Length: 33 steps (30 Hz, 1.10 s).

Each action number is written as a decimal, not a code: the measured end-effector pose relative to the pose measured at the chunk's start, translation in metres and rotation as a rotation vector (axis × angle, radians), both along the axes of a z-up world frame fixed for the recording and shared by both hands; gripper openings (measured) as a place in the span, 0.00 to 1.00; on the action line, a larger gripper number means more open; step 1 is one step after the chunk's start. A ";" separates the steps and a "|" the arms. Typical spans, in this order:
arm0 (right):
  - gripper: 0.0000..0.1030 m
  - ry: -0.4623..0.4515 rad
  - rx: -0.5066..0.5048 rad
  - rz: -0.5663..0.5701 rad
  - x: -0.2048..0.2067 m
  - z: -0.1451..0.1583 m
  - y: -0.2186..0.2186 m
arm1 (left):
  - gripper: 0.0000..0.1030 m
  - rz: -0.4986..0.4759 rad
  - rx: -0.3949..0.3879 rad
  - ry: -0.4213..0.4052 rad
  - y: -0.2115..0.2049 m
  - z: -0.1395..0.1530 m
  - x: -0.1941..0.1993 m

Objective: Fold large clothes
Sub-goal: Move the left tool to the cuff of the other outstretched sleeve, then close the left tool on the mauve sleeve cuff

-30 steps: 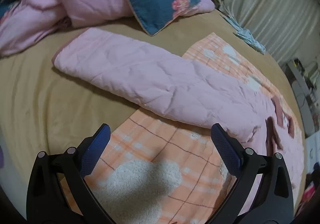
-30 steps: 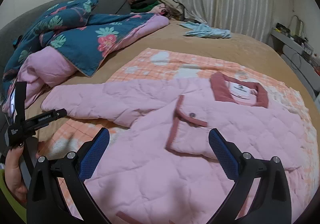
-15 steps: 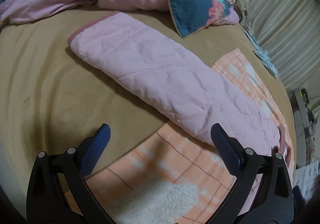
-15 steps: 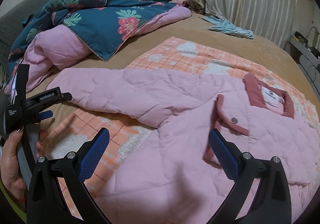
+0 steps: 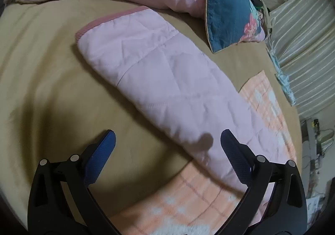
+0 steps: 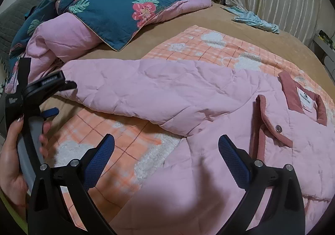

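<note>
Duvet (image 6: 117, 10) near jacket sleeve (image 5: 163, 79); tongs (image 5: 167, 140) agape.

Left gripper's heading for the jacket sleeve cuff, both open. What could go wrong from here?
1. The sleeve is thick quilted padding; the open left gripper may pinch only the top layer and slip.
2. The cuff lies close to the floral duvet; it could snag.
3. Dragging may bunch the checked blanket under the jacket.

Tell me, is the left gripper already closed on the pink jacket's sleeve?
No, the left gripper is open, with the sleeve lying flat on the bed.
</note>
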State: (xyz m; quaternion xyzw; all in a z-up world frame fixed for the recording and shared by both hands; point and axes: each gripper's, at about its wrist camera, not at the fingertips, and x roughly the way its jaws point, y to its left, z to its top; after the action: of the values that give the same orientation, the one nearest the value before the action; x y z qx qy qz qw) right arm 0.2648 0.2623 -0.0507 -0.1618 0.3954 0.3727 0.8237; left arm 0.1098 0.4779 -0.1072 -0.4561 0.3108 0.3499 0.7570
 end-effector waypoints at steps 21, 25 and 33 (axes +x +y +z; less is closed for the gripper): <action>0.96 0.042 0.070 -0.167 0.023 0.013 -0.086 | 0.53 0.108 0.099 -0.007 0.047 -0.006 0.013; 0.96 0.054 0.101 -0.201 0.023 0.018 -0.105 | 0.22 0.088 0.154 -0.052 0.044 0.016 0.008; 0.96 0.031 0.123 -0.260 0.017 0.029 -0.142 | 0.12 -0.002 0.302 -0.159 0.012 0.071 0.007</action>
State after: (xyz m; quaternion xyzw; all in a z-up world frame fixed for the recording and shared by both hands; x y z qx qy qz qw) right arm 0.2819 0.1204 -0.0218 -0.0524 0.4021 0.2888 0.8673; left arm 0.1172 0.4903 -0.0360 -0.3631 0.1943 0.3545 0.8395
